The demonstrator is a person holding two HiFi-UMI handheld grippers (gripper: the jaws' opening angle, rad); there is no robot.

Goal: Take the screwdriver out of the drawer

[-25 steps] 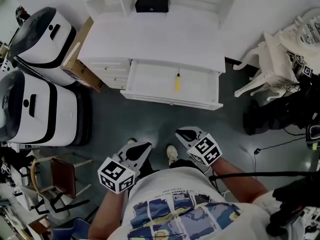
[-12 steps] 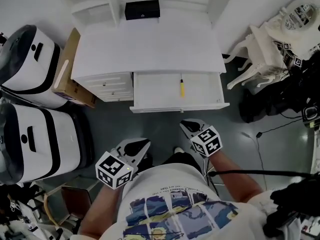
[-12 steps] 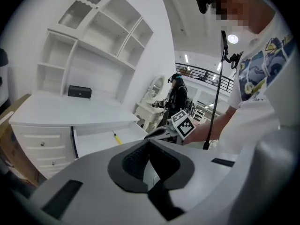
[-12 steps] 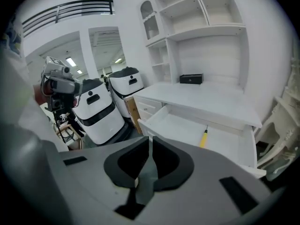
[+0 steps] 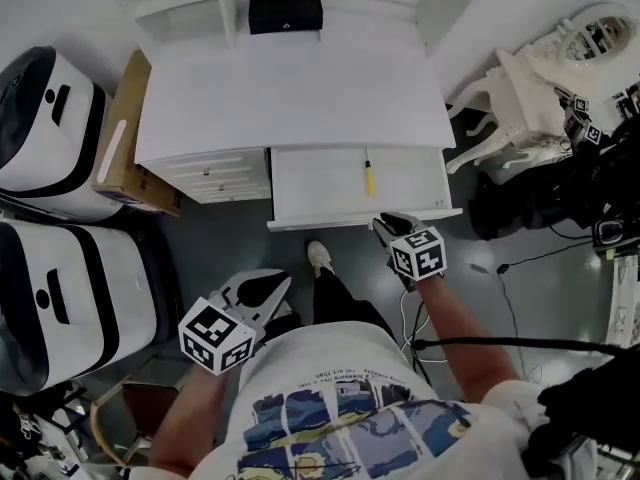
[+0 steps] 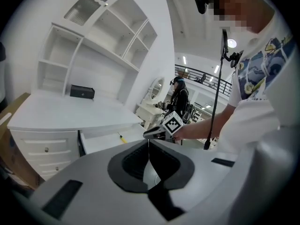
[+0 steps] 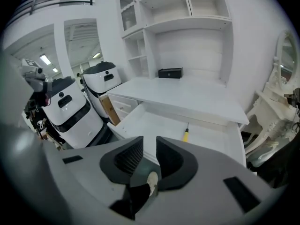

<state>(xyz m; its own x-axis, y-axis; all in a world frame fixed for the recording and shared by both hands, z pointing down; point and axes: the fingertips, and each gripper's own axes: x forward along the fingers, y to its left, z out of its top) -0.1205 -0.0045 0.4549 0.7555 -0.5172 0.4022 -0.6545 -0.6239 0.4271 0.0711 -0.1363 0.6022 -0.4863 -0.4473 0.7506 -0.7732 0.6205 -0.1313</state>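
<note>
The right gripper [image 7: 150, 154] is opening its jaws with nothing between them, at the near right edge of the open drawer [image 5: 310, 180]. The left gripper [image 6: 148, 150], jaws clenched and empty, is hanging near left. The screwdriver [image 5: 368, 178] is lying untouched in the drawer under the counter [image 5: 290, 88], so the grasp and lift are left to do.

The white worktop [image 5: 290, 88] carries a small black box [image 5: 285, 13] at the middle of its back edge. Below its front edge, toward the right corner, a white drawer [image 5: 315, 183] stands pulled open. A yellow-handled screwdriver [image 5: 368, 178] lies on the drawer's bottom, right of middle, running front to back. On the dark grey floor [image 5: 230, 253], a cardboard box [image 5: 118, 163] stands just beside the worktop's left edge.
</note>
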